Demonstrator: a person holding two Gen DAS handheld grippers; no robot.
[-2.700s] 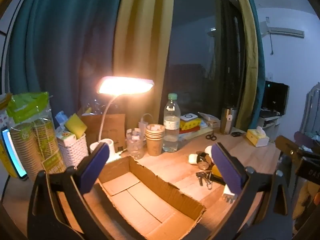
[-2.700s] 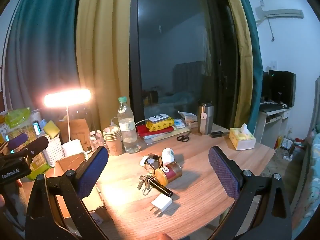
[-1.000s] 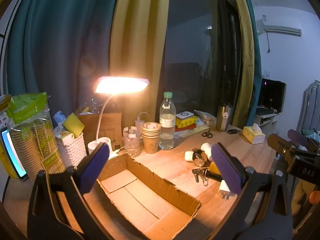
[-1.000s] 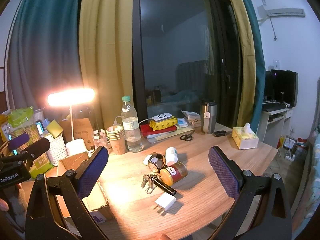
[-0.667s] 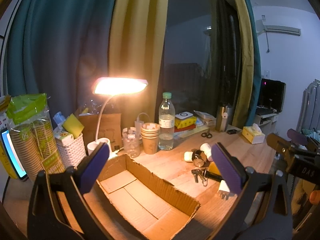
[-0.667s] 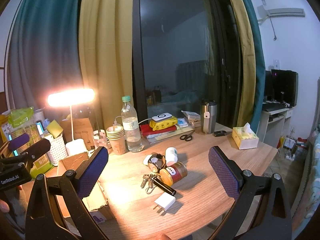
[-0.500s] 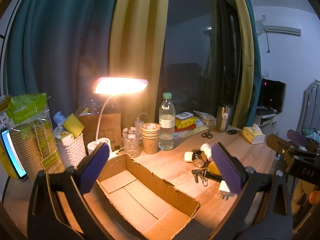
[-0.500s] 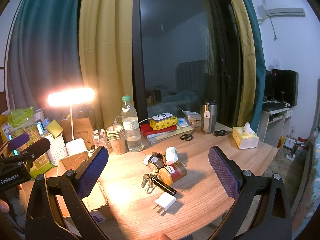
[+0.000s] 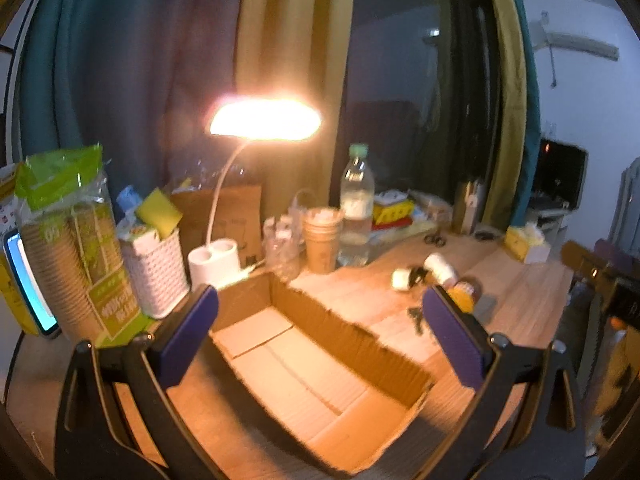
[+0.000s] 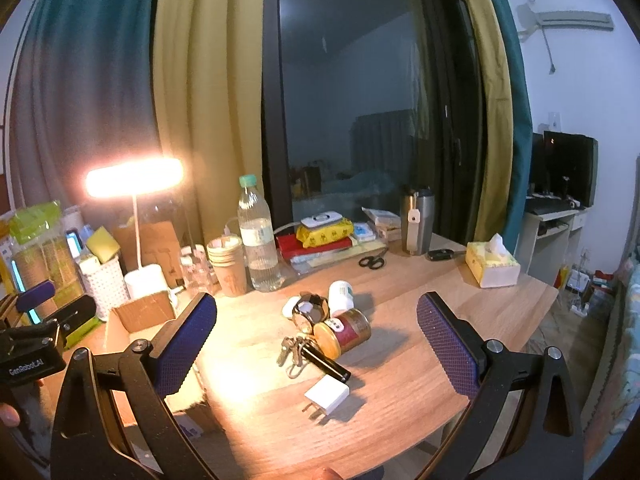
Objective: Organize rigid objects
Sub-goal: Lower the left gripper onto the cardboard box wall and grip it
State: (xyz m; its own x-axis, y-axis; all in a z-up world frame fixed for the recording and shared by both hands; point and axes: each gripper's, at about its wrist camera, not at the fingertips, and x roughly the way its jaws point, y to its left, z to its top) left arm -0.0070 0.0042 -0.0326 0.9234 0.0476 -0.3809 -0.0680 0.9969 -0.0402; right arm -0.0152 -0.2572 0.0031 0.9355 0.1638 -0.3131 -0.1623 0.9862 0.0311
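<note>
A cluster of small rigid objects lies mid-table in the right wrist view: a red can with a gold lid [image 10: 343, 333] on its side, a white pill bottle [image 10: 341, 293], a round watch-like item [image 10: 310, 309], keys [image 10: 292, 352], a black flashlight [image 10: 325, 363] and a white plug adapter [image 10: 326, 394]. An open, empty cardboard box [image 9: 320, 364] sits under my left gripper [image 9: 320, 336], which is open and empty. My right gripper [image 10: 316, 340] is open and empty, above the cluster. The can [image 9: 464, 295] and pill bottle [image 9: 440, 269] also show in the left wrist view.
A lit desk lamp [image 9: 264, 124], white basket [image 9: 154, 276], paper cups [image 9: 322, 240] and water bottle [image 9: 356, 208] stand behind the box. A steel tumbler [image 10: 416, 224], scissors [image 10: 371, 261], tissue box [image 10: 492, 264] and stacked packets [image 10: 320, 236] line the table's far side.
The left gripper has dropped lower and closer over the box, and its view is blurred by motion. The right gripper has barely moved. Both stay open.
</note>
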